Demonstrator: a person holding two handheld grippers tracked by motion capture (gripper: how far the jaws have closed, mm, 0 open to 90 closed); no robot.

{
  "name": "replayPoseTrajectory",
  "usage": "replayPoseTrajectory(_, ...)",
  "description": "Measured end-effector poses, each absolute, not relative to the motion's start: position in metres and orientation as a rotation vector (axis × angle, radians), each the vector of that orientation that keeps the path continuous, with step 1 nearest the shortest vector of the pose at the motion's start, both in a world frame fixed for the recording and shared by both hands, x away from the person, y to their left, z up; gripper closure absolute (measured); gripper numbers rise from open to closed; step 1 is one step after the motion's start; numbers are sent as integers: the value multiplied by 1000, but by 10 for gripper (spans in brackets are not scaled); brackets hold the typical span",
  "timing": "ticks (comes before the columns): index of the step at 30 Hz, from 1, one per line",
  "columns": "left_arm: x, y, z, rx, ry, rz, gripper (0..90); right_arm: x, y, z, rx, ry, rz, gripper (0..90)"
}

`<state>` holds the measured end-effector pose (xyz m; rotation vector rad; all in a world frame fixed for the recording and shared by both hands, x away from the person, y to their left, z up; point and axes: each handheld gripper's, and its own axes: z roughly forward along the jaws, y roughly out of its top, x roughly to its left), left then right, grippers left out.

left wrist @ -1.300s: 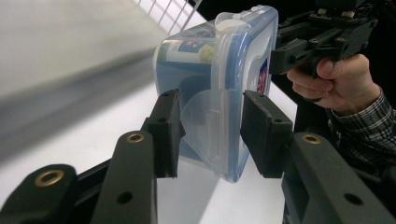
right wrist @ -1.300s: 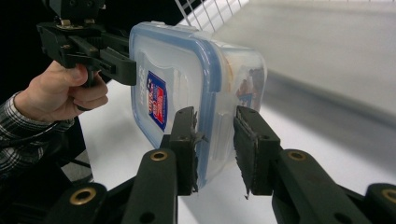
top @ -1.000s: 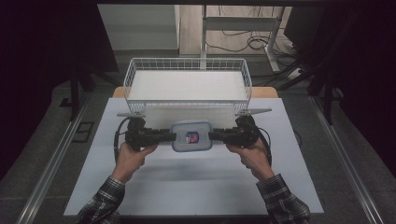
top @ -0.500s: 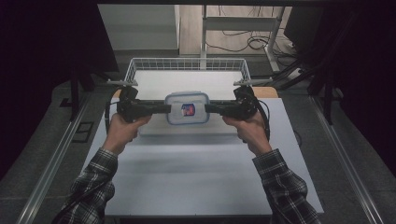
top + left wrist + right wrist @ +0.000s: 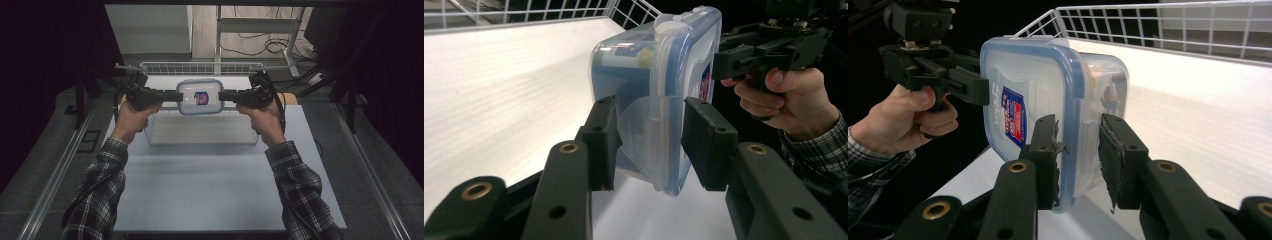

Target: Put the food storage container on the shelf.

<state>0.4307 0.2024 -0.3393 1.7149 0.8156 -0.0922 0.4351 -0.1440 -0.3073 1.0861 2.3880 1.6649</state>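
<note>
A person in plaid sleeves holds a clear plastic container [image 5: 200, 96] with a blue-rimmed lid in the air above a white wire basket [image 5: 200, 131] on the bench [image 5: 215, 185]. The left gripper [image 5: 176, 95] clamps one short end, its jaws closed over a lid latch, while the right gripper [image 5: 224, 96] clamps the opposite end across the lid rim. A red-and-blue label [image 5: 201, 98] faces up. Cables [image 5: 255, 42] lie on the floor beyond.

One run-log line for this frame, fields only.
left gripper: shut on container | right gripper: shut on container | container: lidded, held above wire basket | basket: on table
</note>
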Motion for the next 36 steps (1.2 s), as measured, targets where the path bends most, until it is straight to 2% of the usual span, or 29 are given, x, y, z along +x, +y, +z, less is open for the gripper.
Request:
replayPoseTrajectory(10,448,196,-343,1688,864,-68,577,455,-148,-319,1160,2363,1687,686)
replayPoseTrajectory(15,449,193,-344,1686,875,-41,553,458,-146,-322,1166,2353,1677,645)
replayPoseTrajectory(27,453,187,-347,1716,925,17,432,461,-143,-328,1188,2345,1625,625)
replayPoseTrajectory(31,451,187,-345,1716,968,87,401,462,-143,-327,1194,2342,1632,616)
replayPoseTrajectory(36,447,191,-343,1708,971,115,457,460,-139,-324,1168,2332,1587,610)
